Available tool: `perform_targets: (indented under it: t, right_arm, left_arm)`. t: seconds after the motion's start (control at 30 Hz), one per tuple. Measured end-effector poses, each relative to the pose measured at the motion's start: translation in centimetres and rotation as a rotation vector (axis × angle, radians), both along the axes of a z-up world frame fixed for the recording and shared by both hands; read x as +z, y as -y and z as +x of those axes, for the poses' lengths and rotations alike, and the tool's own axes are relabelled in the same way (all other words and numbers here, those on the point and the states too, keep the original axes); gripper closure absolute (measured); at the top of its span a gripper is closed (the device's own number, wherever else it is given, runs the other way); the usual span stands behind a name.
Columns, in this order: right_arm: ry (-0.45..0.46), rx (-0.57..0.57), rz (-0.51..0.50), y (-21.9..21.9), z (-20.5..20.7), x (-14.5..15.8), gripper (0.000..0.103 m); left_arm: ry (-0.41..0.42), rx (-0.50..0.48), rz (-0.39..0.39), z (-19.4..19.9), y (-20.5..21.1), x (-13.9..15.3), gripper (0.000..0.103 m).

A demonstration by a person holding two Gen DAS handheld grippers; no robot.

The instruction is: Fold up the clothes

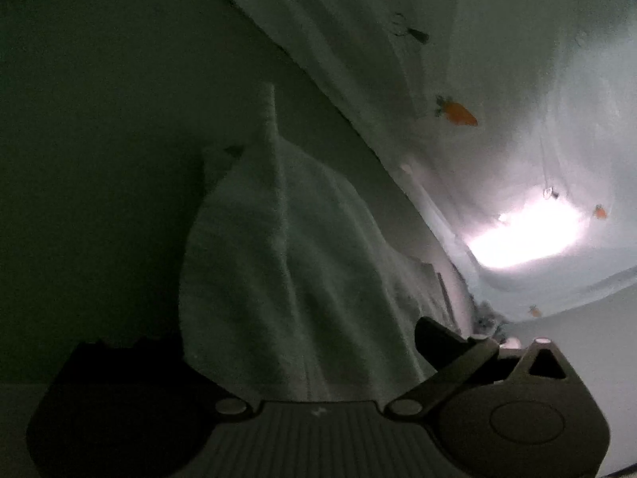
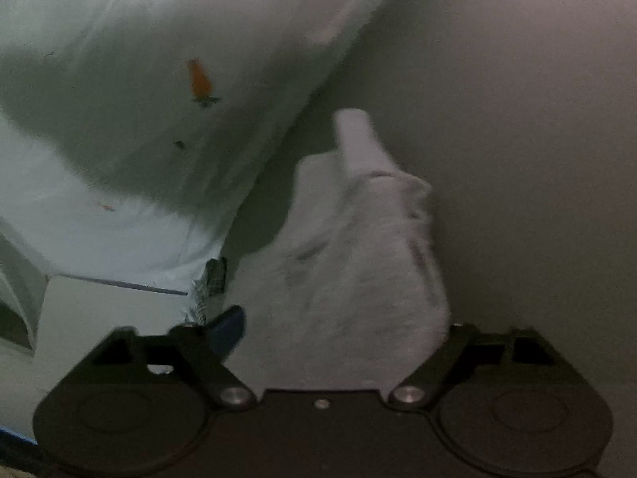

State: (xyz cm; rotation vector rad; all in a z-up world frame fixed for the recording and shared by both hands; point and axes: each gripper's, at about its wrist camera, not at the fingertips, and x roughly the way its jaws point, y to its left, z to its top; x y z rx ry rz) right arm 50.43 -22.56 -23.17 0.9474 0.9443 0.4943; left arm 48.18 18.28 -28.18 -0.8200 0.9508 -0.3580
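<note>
Ribbed white cuff [image 1: 254,239] lengthwise, tip pointing away, between spread left tongs [image 1: 302,342].

We could not make out the fingertips of the left gripper [image 1: 302,342], since the left finger sank into near-black shadow and the pale ribbed cloth [image 1: 254,263] covered the gap between the two. In the right wrist view the right gripper [image 2: 338,326] was likewise half hidden, its fingers running in under a blurred white fabric fold [image 2: 358,247] whose weave we could not read. The carrot-print garment [image 2: 159,91] was cut off by the upper and left edges of that view, and the smaller dark marks on it were too small for us to identify.
</note>
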Motion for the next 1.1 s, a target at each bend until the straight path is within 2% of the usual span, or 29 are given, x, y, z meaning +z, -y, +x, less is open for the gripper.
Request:
perform_targets:
  t: [0.03, 0.1, 0.17, 0.2, 0.27, 0.33, 0.43, 0.53, 0.67, 0.87, 1.1]
  right_arm:
    - [0.003, -0.004, 0.001, -0.5, -0.2, 0.1, 0.005]
    - [-0.029, -0.025, 0.096, -1.3, -0.8, -0.6, 0.006]
    - [-0.048, -0.045, 0.181, -2.4, -1.5, -1.2, 0.008]
    - [-0.065, -0.064, 0.251, -2.9, -1.9, -1.7, 0.013]
    - [-0.139, -0.149, 0.458, -3.6, -3.6, -3.7, 0.028]
    - [-0.184, -0.253, 0.580, -4.2, -6.1, -5.0, 0.059]
    - [-0.180, -0.324, 0.679, -4.4, -9.9, -4.9, 0.062]
    - [-0.162, -0.348, 0.783, -4.0, -13.7, -3.8, 0.062]
    - [-0.059, -0.316, 0.827, -3.4, -17.1, -0.2, 0.062]
    - [0.115, -0.352, 0.877, -3.2, -21.7, 5.0, 0.062]
    - [0.184, -0.539, 0.931, -2.8, -29.0, 7.6, 0.062]
  left_arm:
    - [-0.003, -0.009, -0.026, -0.1, 0.2, -0.1, 0.001]
    - [-0.044, -0.011, -0.172, -0.2, 0.4, -1.3, 0.001]
    - [-0.049, -0.024, -0.239, -0.5, 1.2, -1.7, 0.003]
    - [-0.055, -0.038, -0.269, -0.7, 1.8, -1.8, 0.005]
    - [-0.047, -0.041, -0.301, -1.6, 2.8, -1.3, 0.007]
    - [-0.034, -0.042, -0.312, -2.7, 3.5, -0.5, 0.010]
    - [-0.016, -0.026, -0.355, -5.0, 3.1, 0.8, 0.019]
    - [0.039, -0.024, -0.427, -7.5, 2.5, 2.9, 0.019]
    - [0.171, -0.072, -0.414, -9.9, 3.2, 7.6, 0.019]
    - [0.343, -0.199, -0.383, -12.6, 4.2, 13.9, 0.019]
    - [0.474, -0.349, -0.390, -13.4, 7.5, 17.7, 0.019]
